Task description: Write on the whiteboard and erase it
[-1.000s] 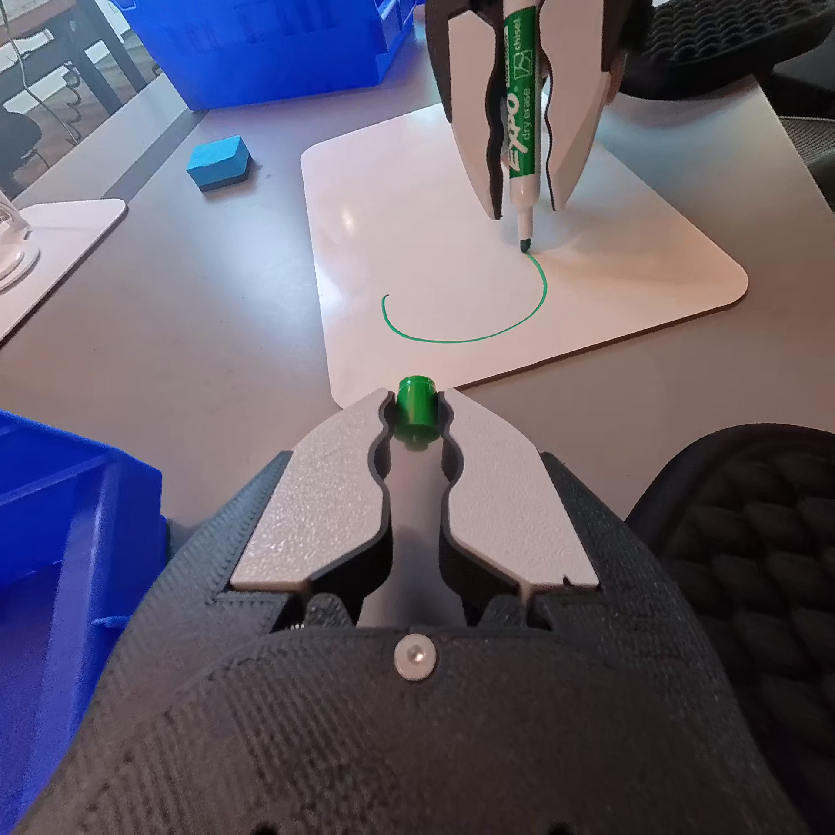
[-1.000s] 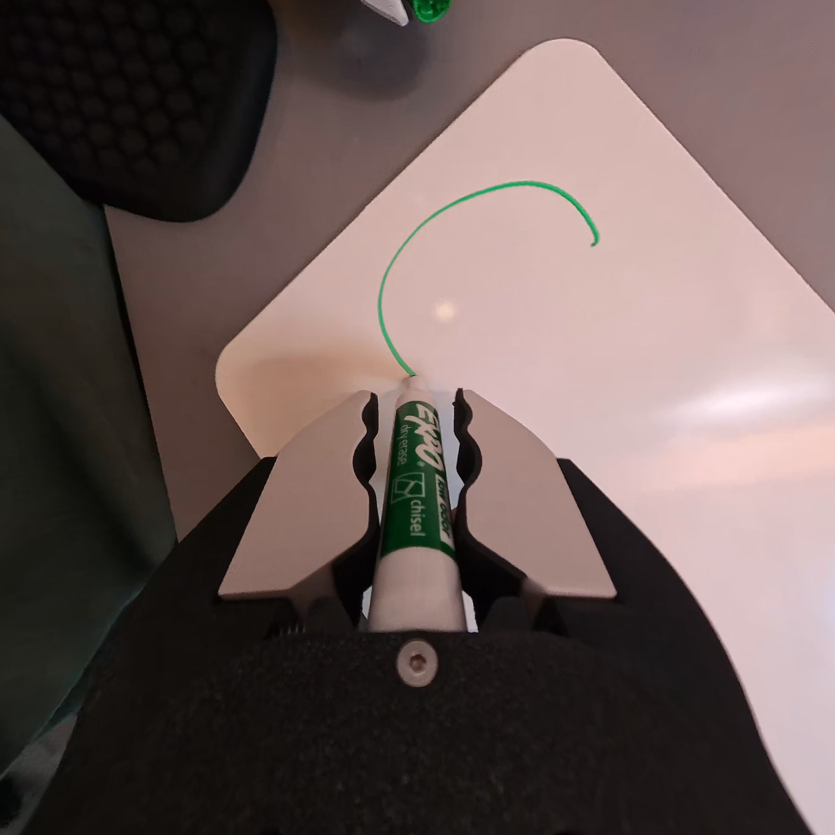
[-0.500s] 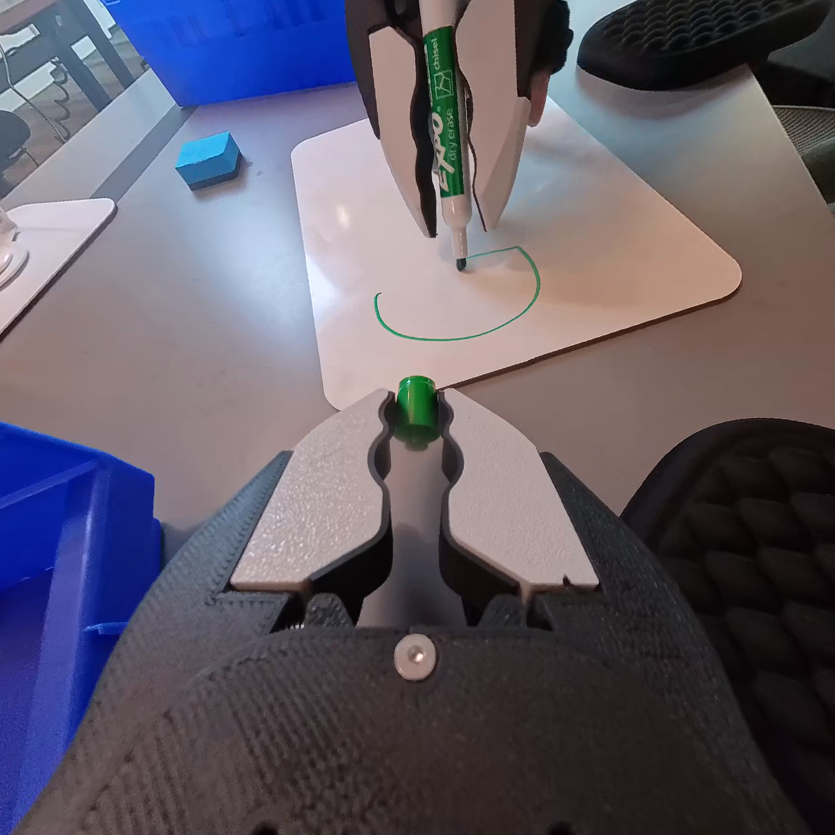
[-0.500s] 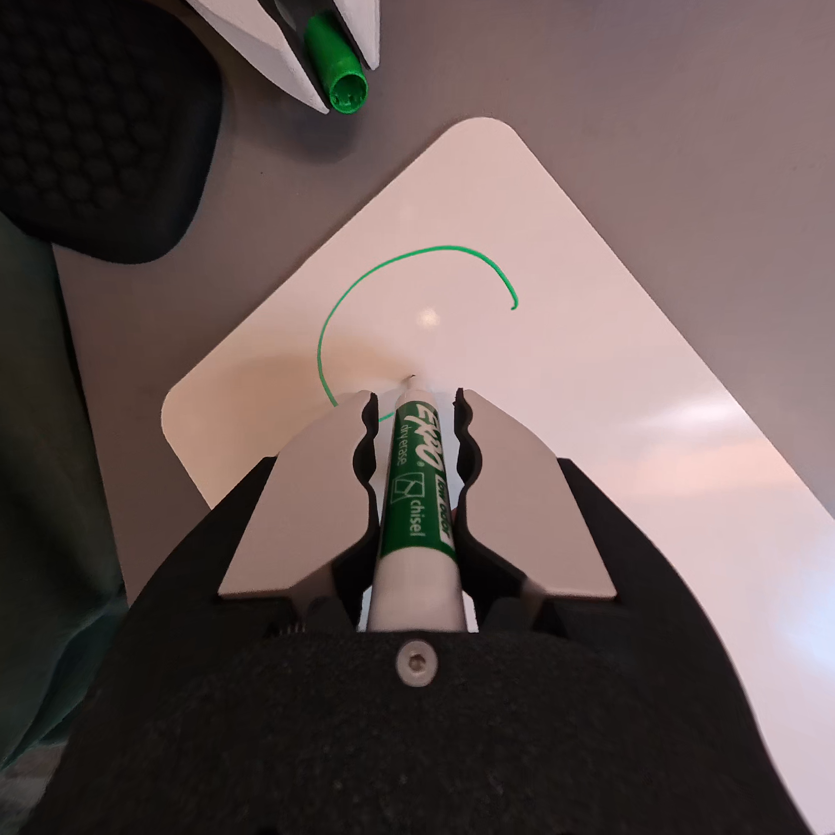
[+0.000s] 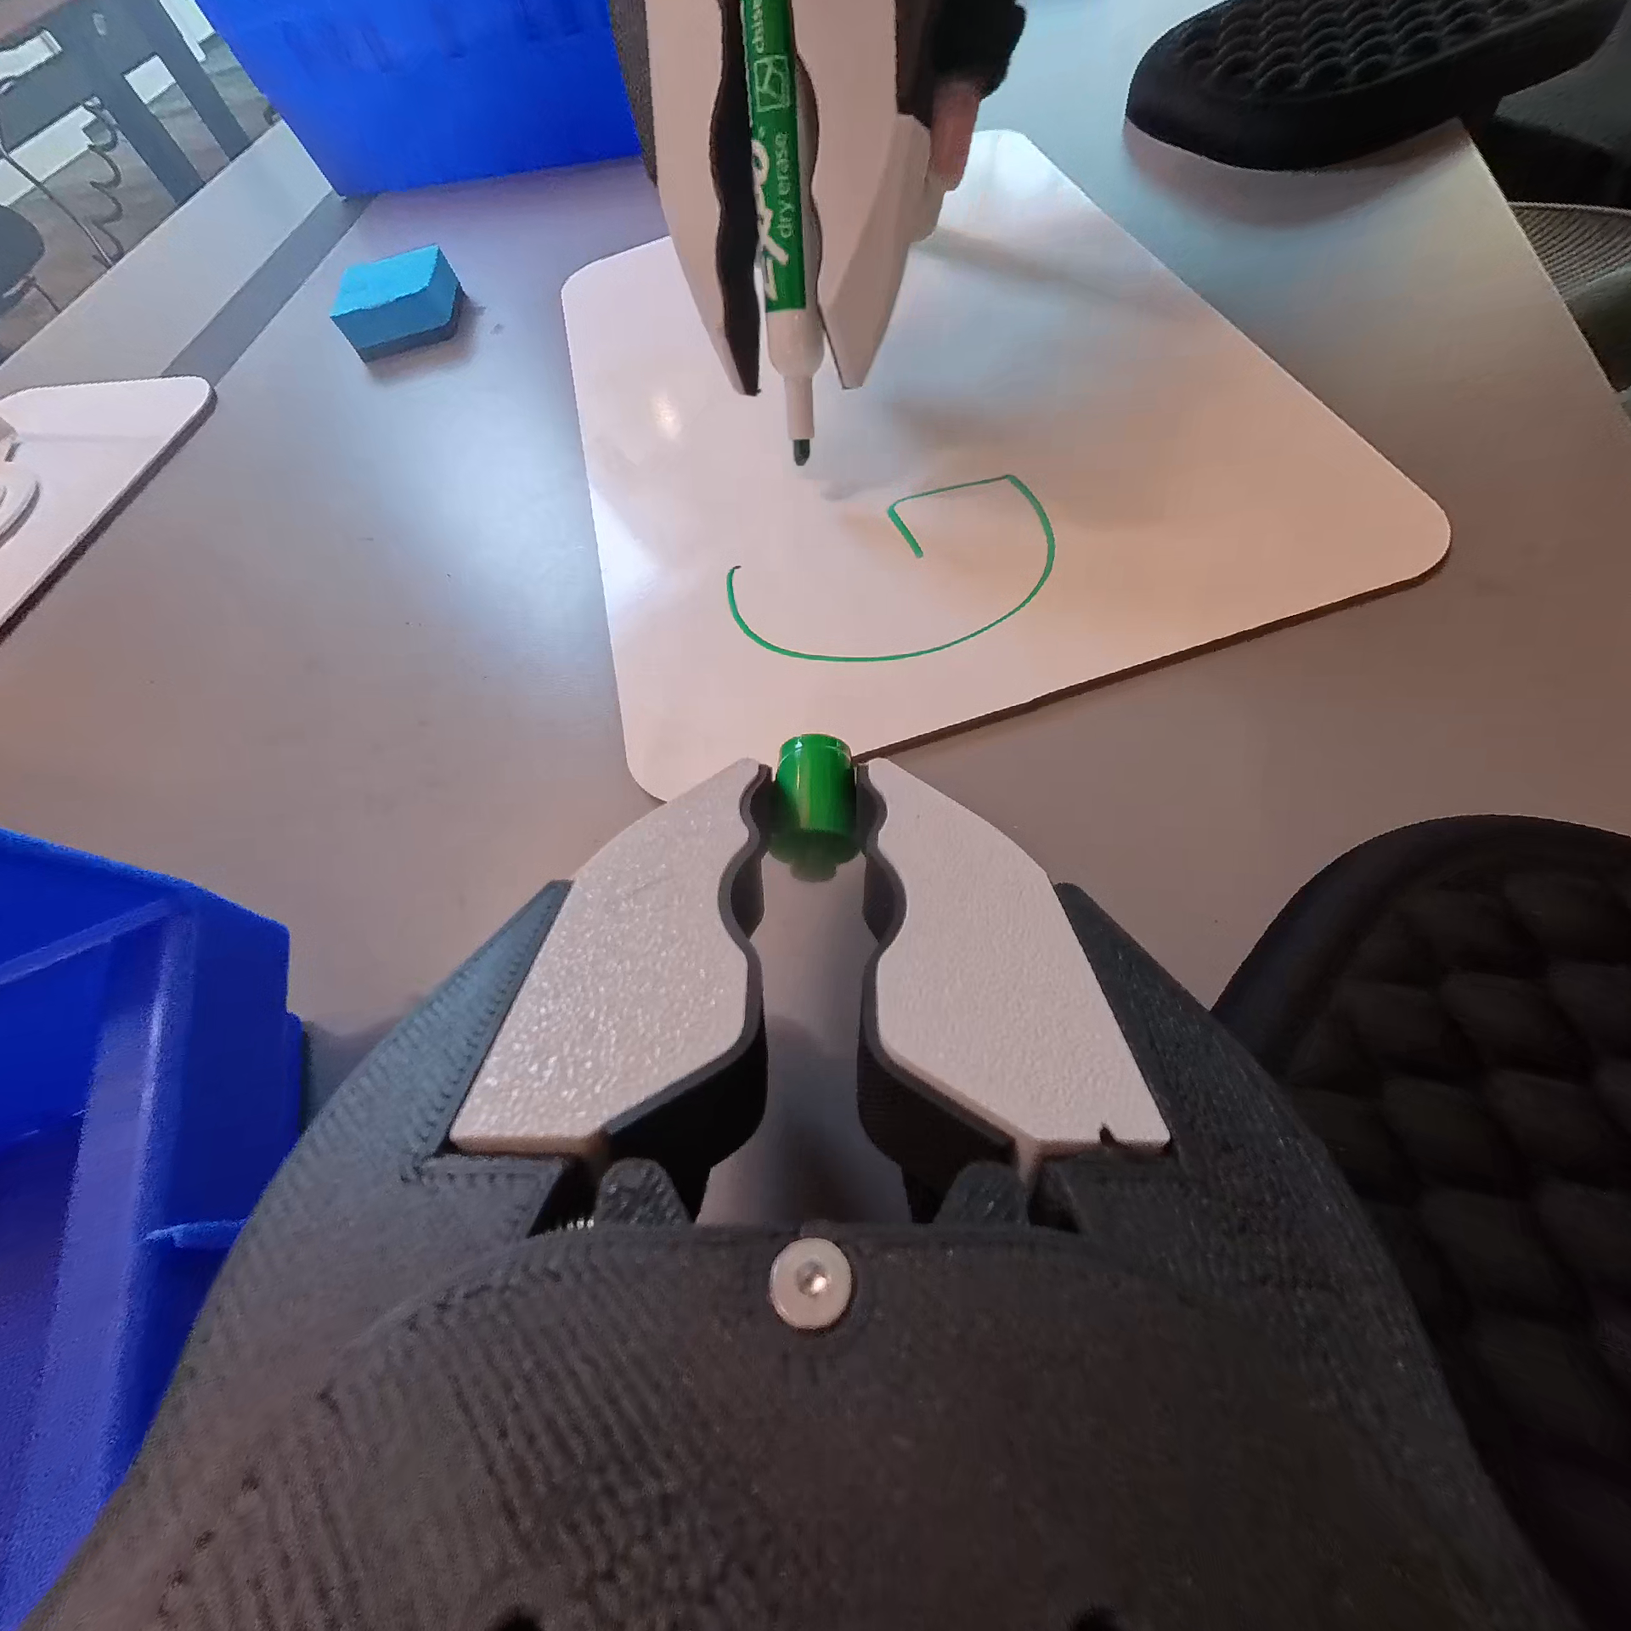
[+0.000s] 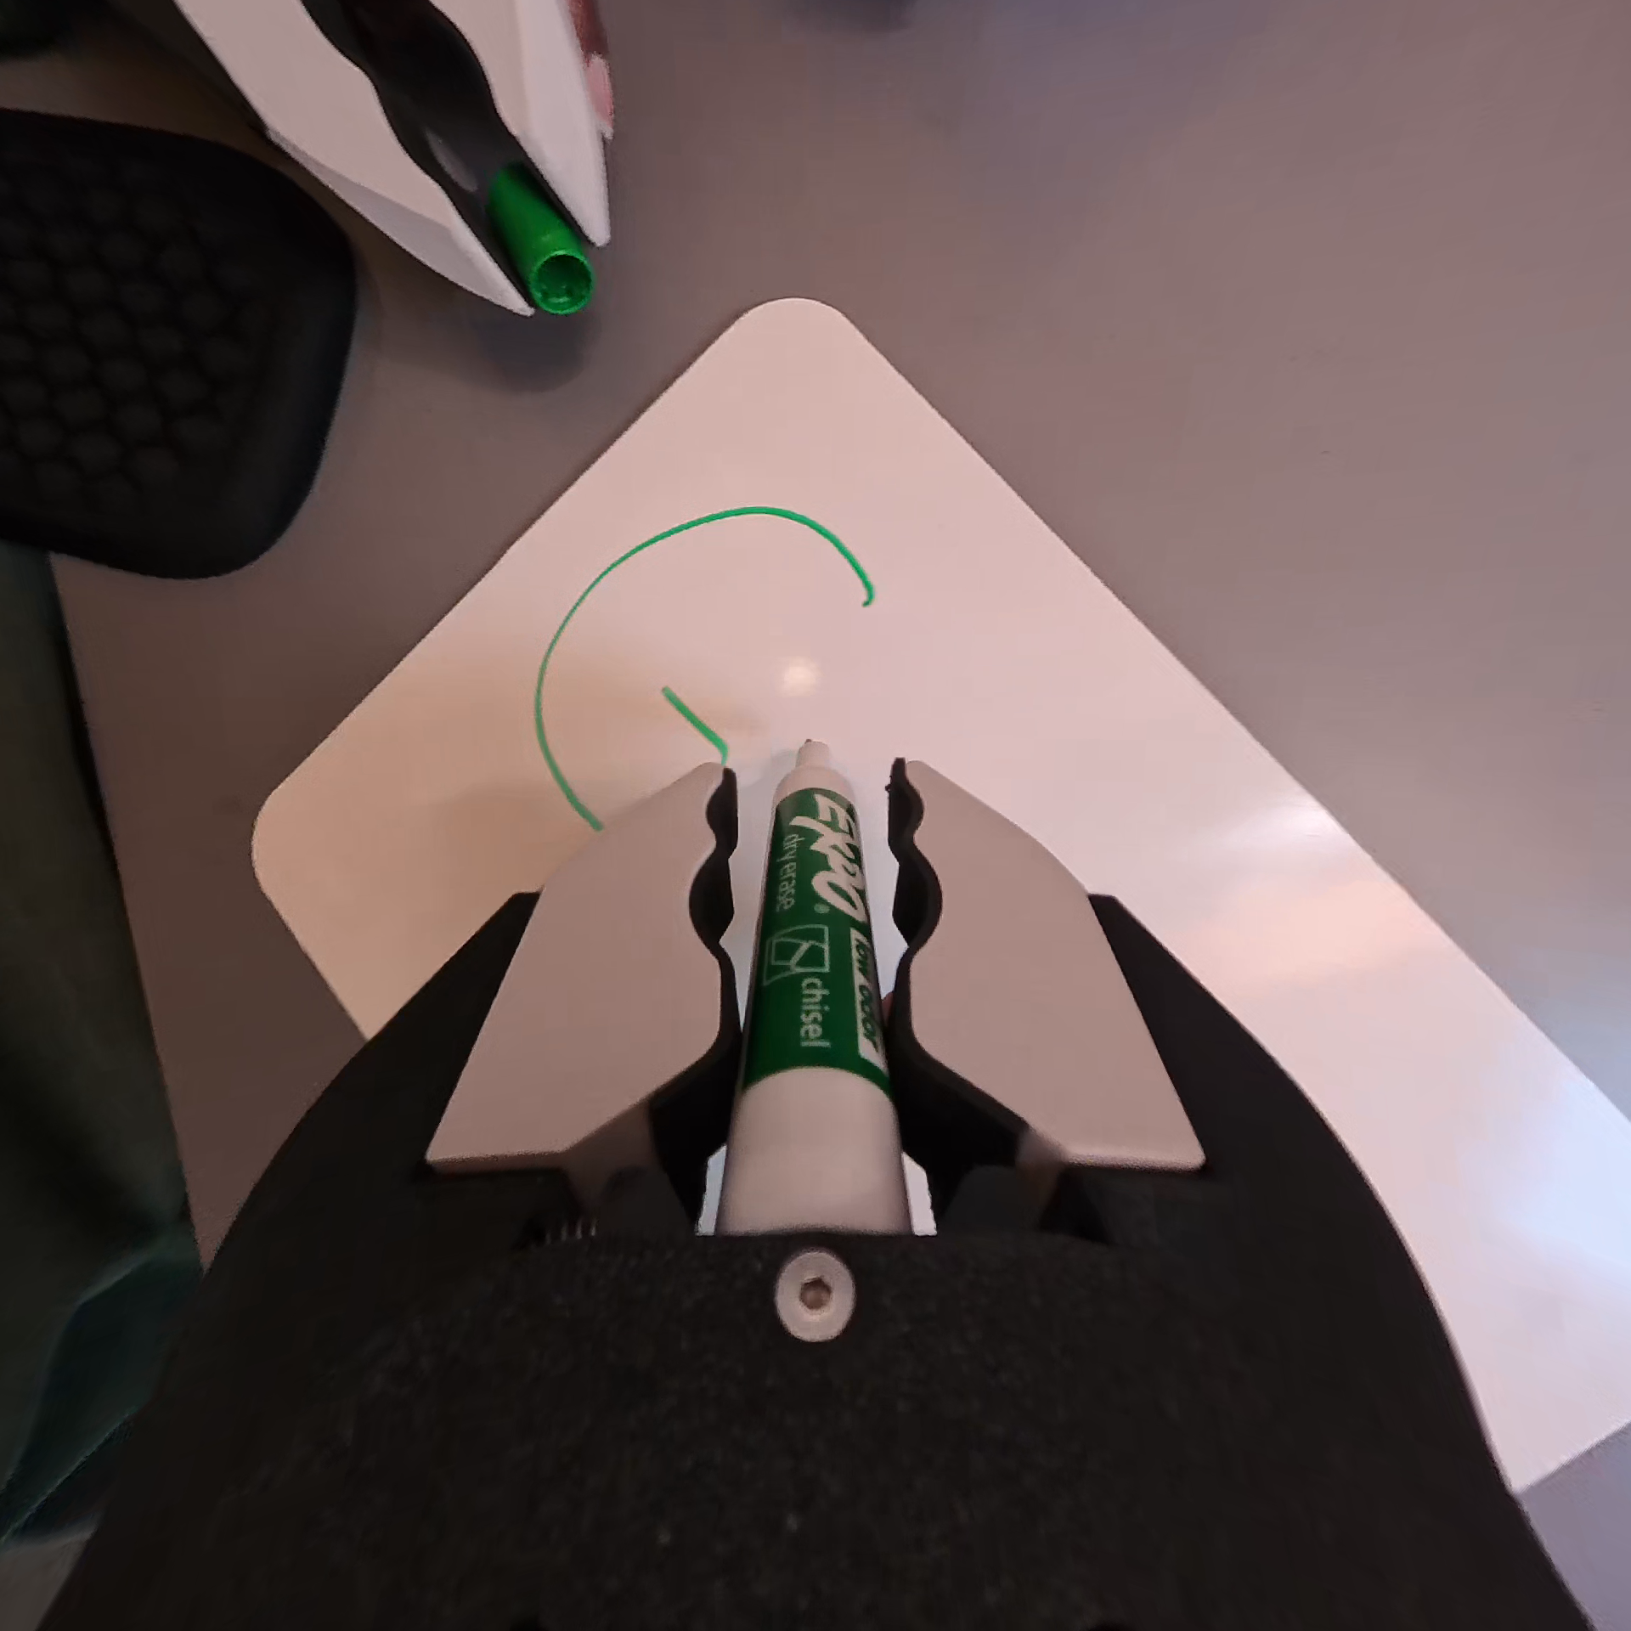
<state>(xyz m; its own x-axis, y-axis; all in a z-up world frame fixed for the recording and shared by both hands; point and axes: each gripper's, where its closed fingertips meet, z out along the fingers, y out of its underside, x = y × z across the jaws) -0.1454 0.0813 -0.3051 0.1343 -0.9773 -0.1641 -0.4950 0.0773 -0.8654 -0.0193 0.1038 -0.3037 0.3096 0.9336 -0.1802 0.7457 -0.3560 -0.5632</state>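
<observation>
The right tool (image 5: pixel 799 379) has lifted the marker (image 5: pixel 777 221) it clamps off the whiteboard (image 5: pixel 1147 424) on the worktop (image 5: pixel 309 618) — leaving a hooked green line (image 5: pixel 971 574) — while the left tool (image 5: pixel 812 777) pinches the green cap (image 5: pixel 812 794)

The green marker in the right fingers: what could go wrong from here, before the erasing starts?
1. The marker sits between fingers that look less tight; it might slip or tilt.
2. Its tip hangs uncapped over the whiteboard near the green line; a dip could leave a stray mark.
3. The left gripper holds the cap, so it cannot yet take the blue eraser.
</observation>
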